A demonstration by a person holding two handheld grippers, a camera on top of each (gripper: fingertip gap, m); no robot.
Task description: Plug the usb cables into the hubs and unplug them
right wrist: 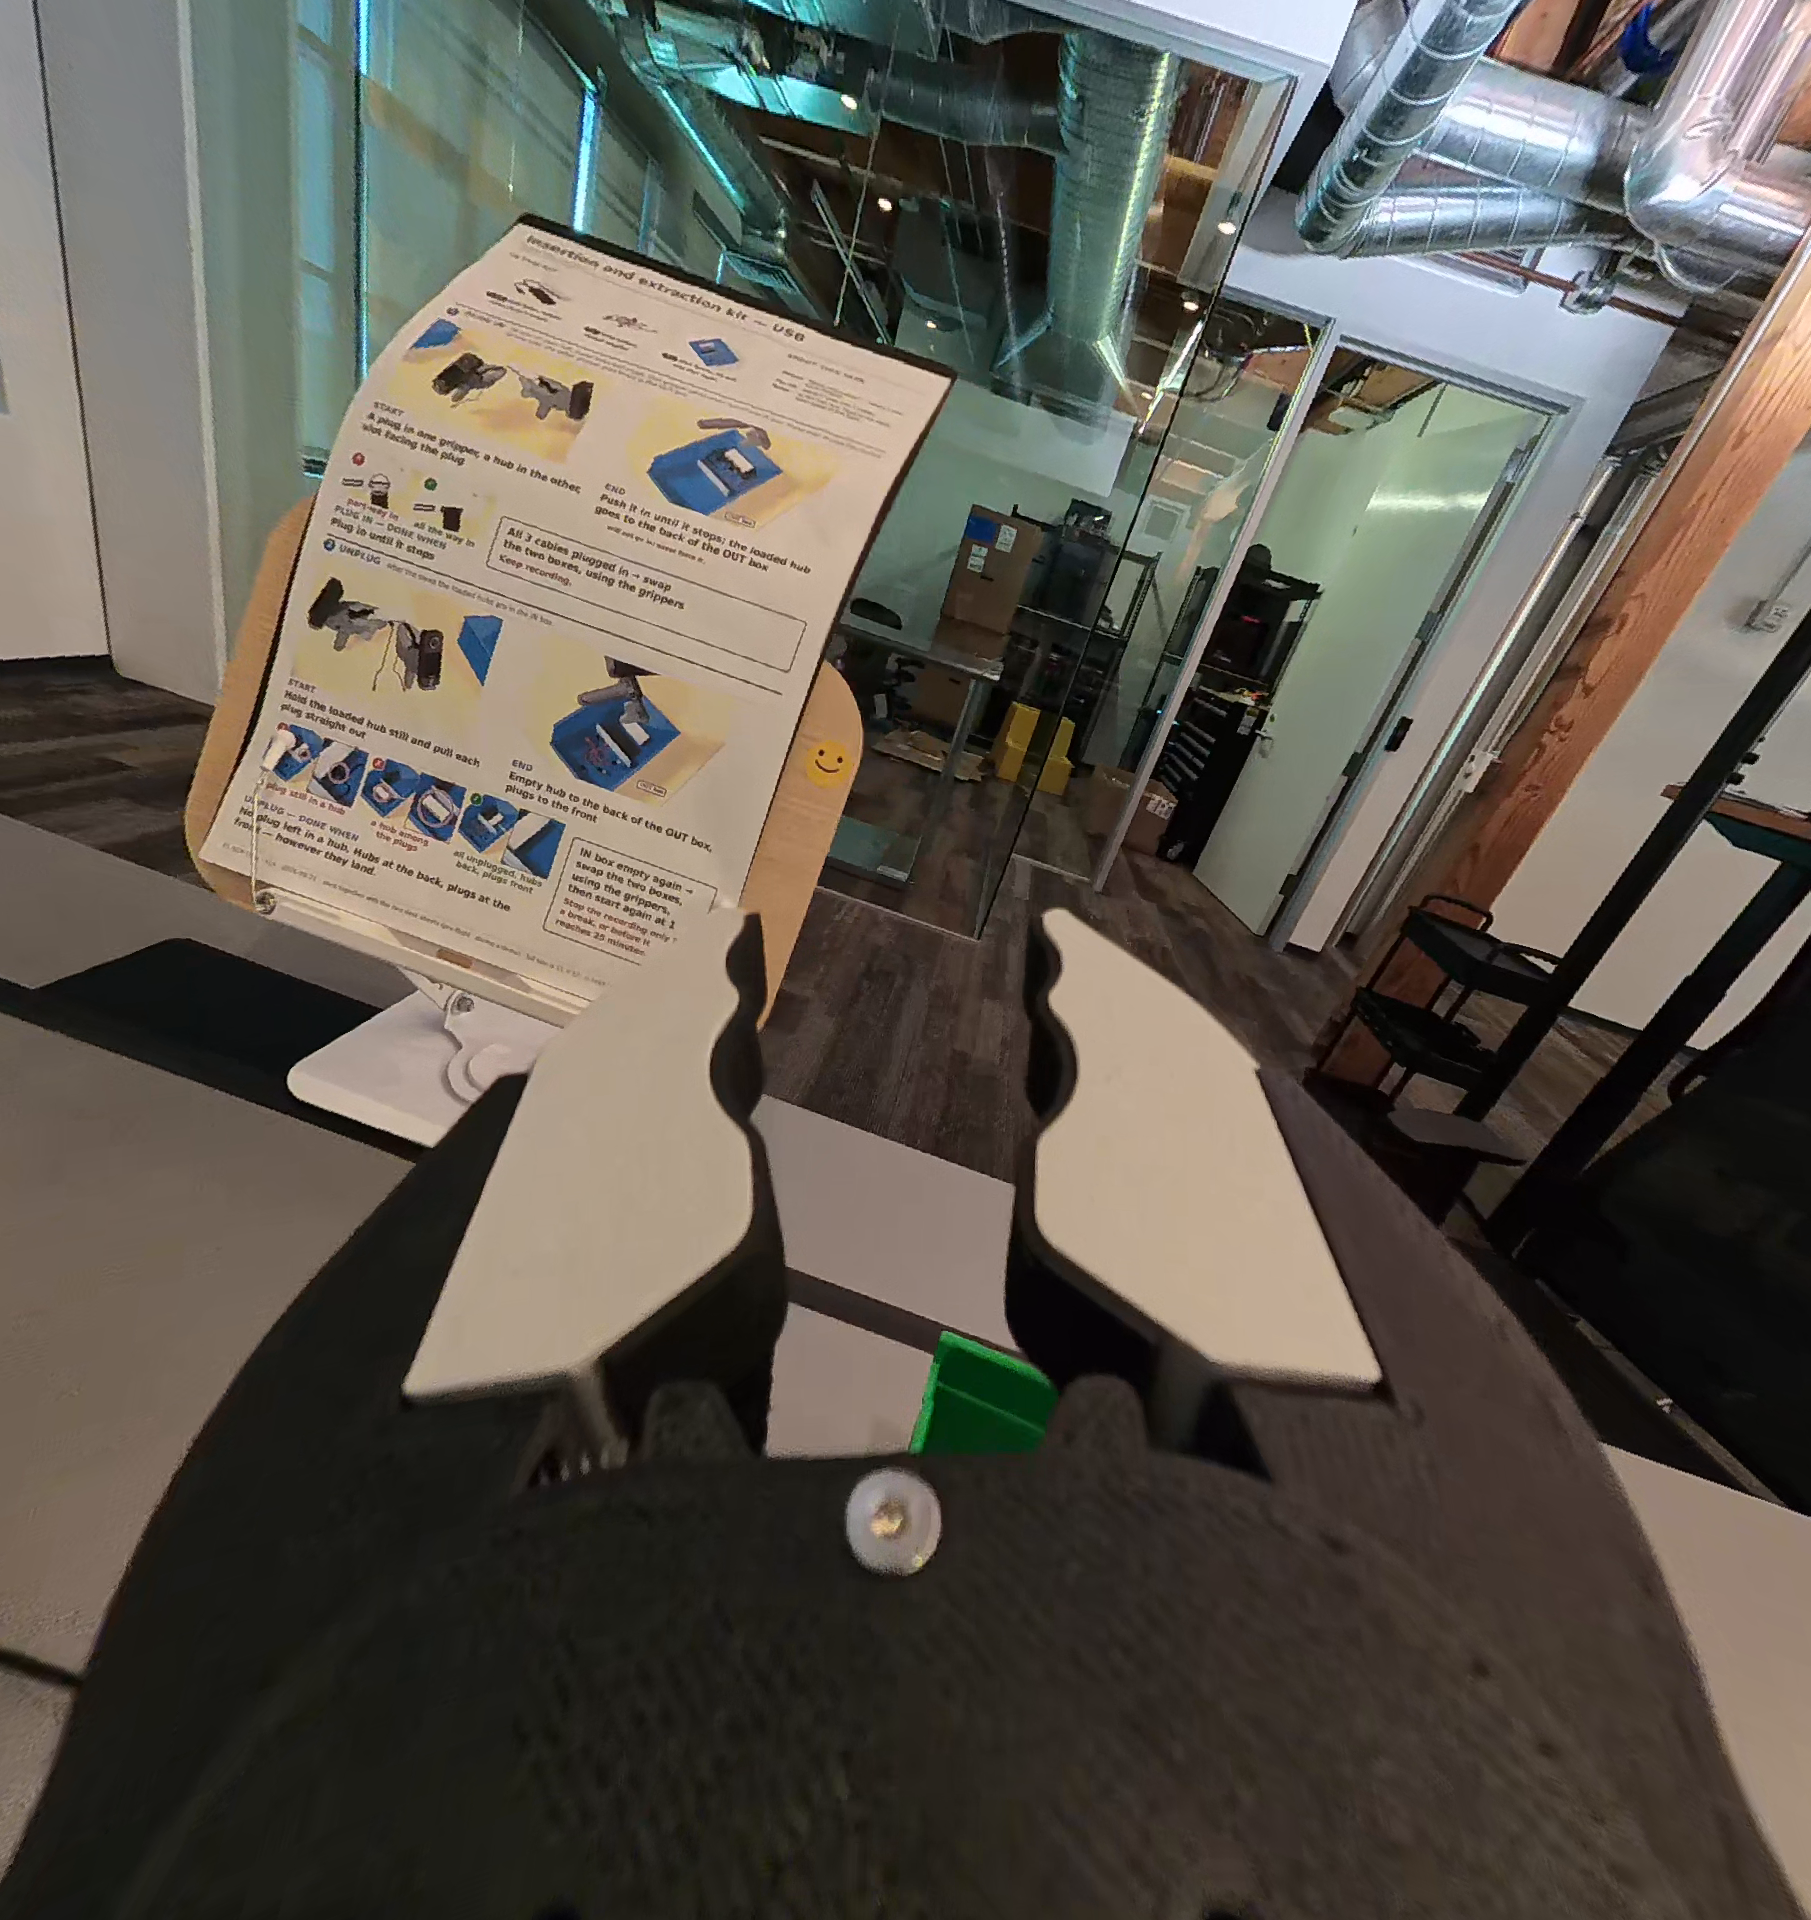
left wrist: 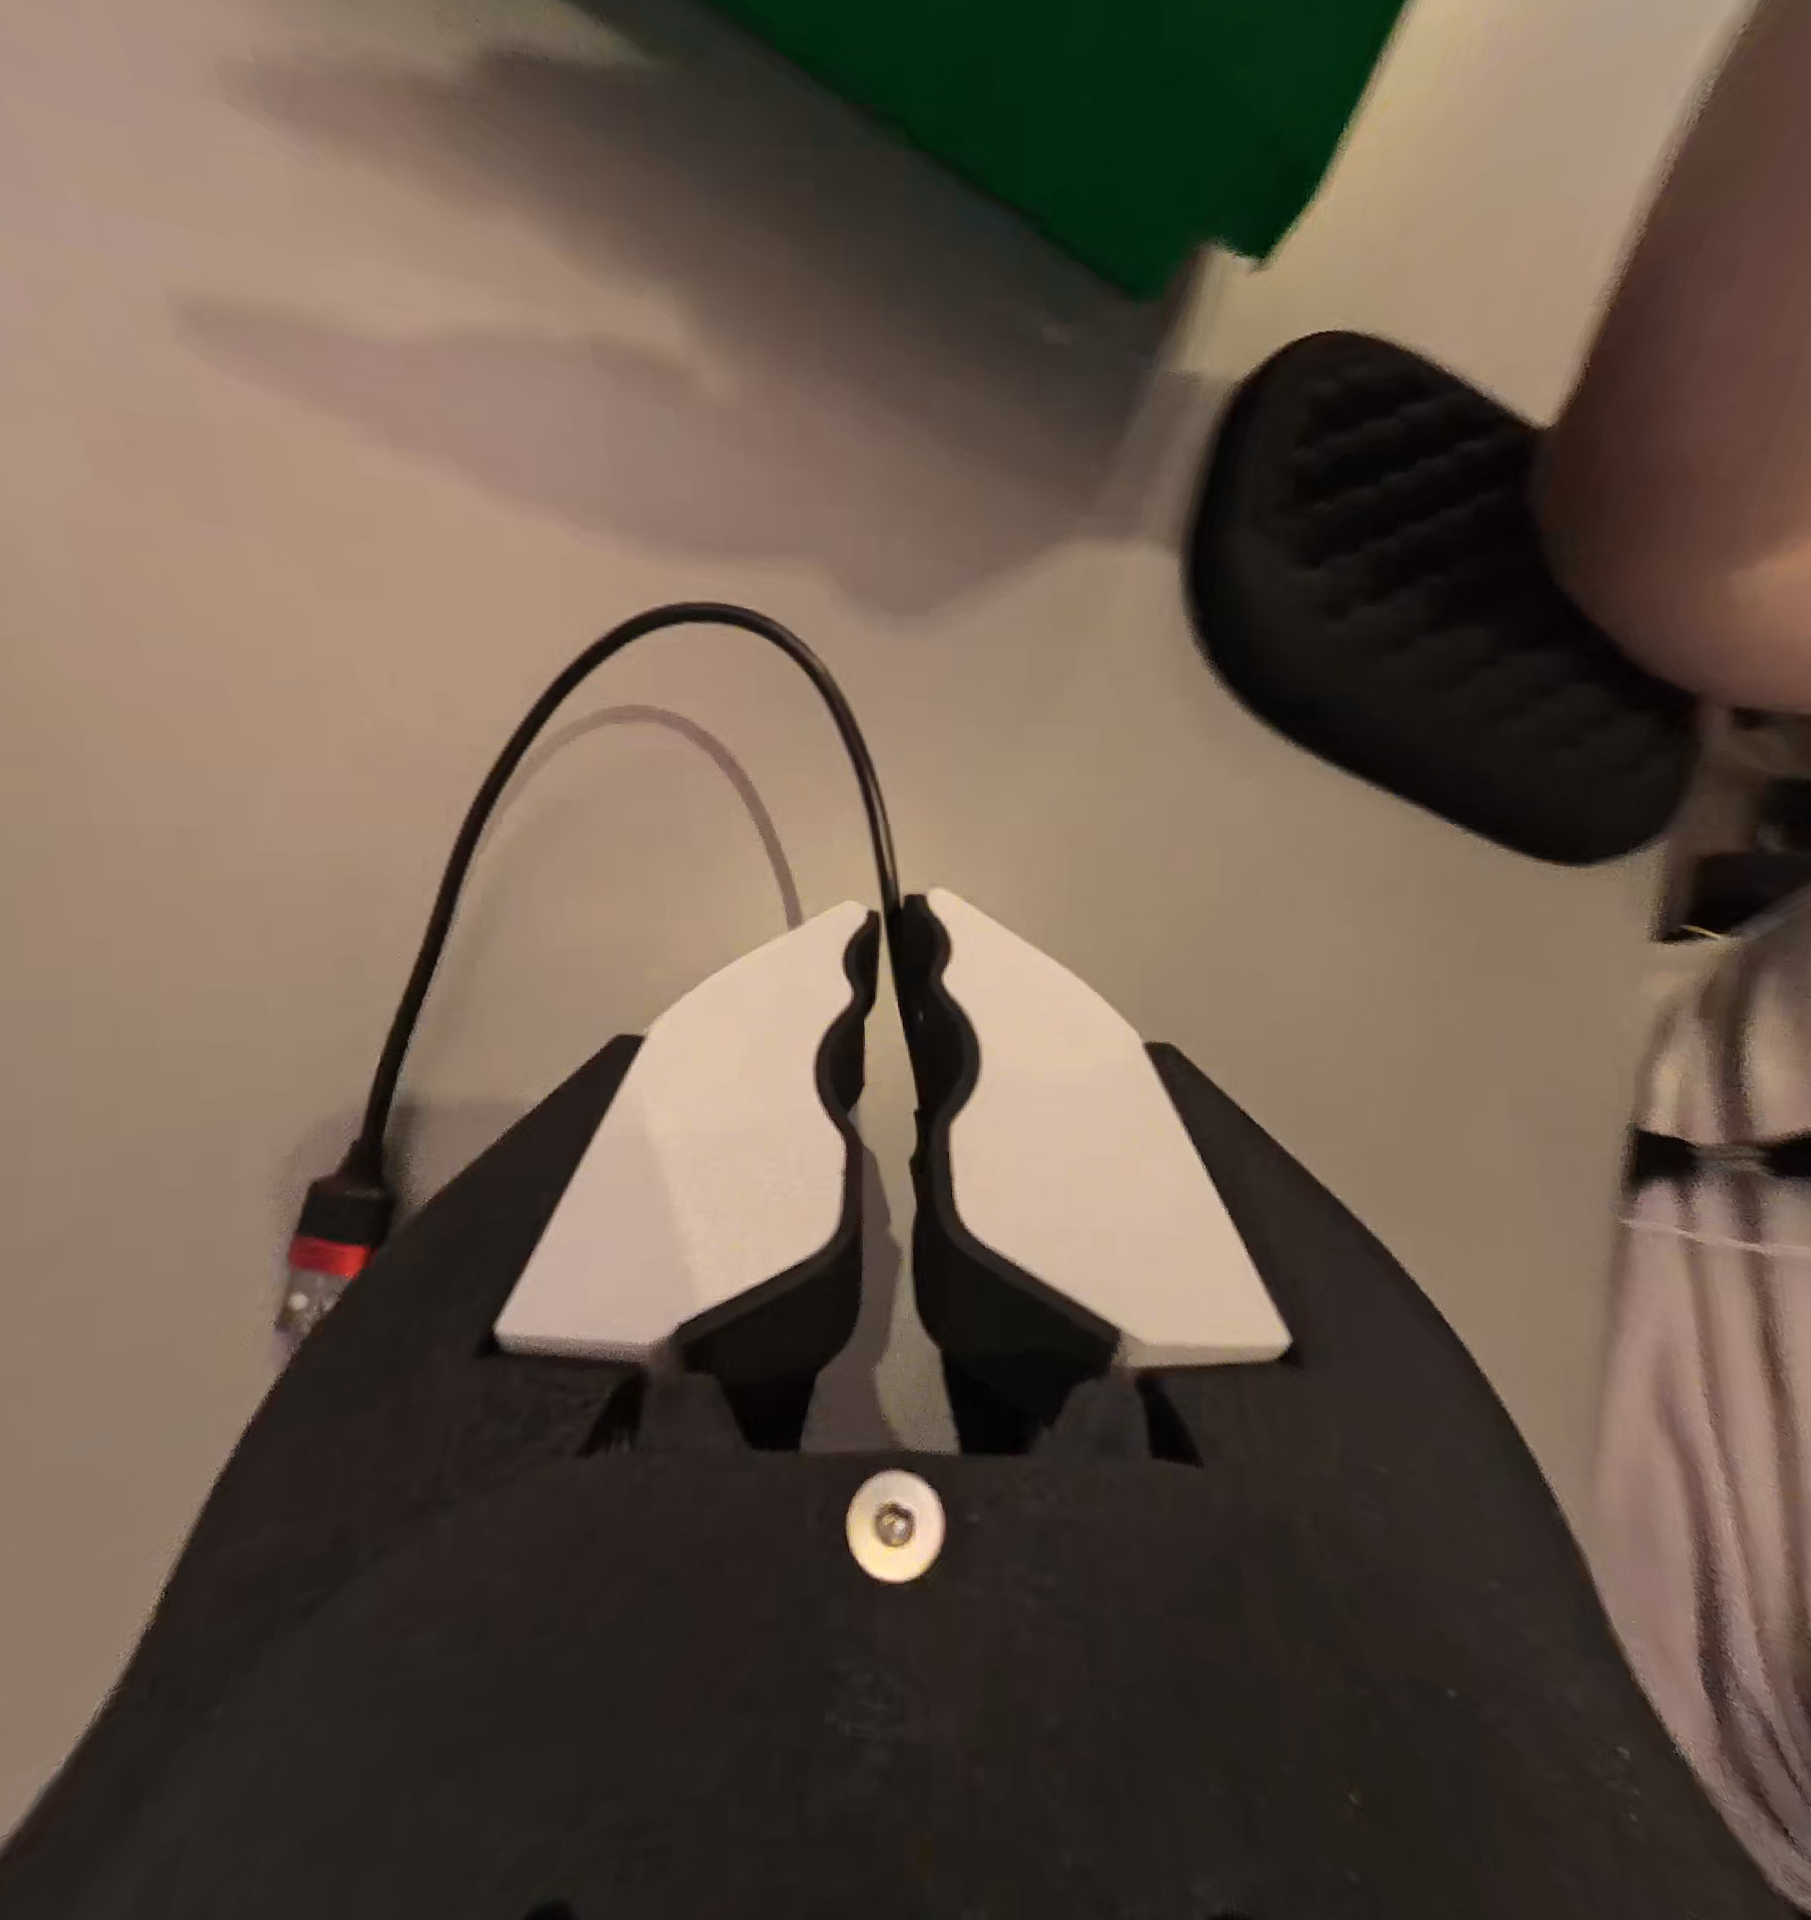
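Observation:
In the left wrist view my left gripper (left wrist: pixel 893 906) is shut on a thin black USB cable (left wrist: pixel 610 686). The cable arcs up out of the fingertips and down to the left, ending in a black-and-red USB plug (left wrist: pixel 332 1242) with a metal tip beside the gripper body. The gripper is held above a pale table (left wrist: pixel 153 727). In the right wrist view my right gripper (right wrist: pixel 896 940) is open and empty, raised above the table and pointing out into the room. No hub shows in either view.
A green box (left wrist: pixel 1067 114) lies at the top of the left wrist view; a corner of it (right wrist: pixel 979 1397) shows between the right fingers. A black handle (left wrist: pixel 1420 592) held by a person's hand (left wrist: pixel 1732 416) is at right. An instruction sheet on a stand (right wrist: pixel 579 603) faces the right gripper. There is about 35 centimetres between the tips of the two grippers.

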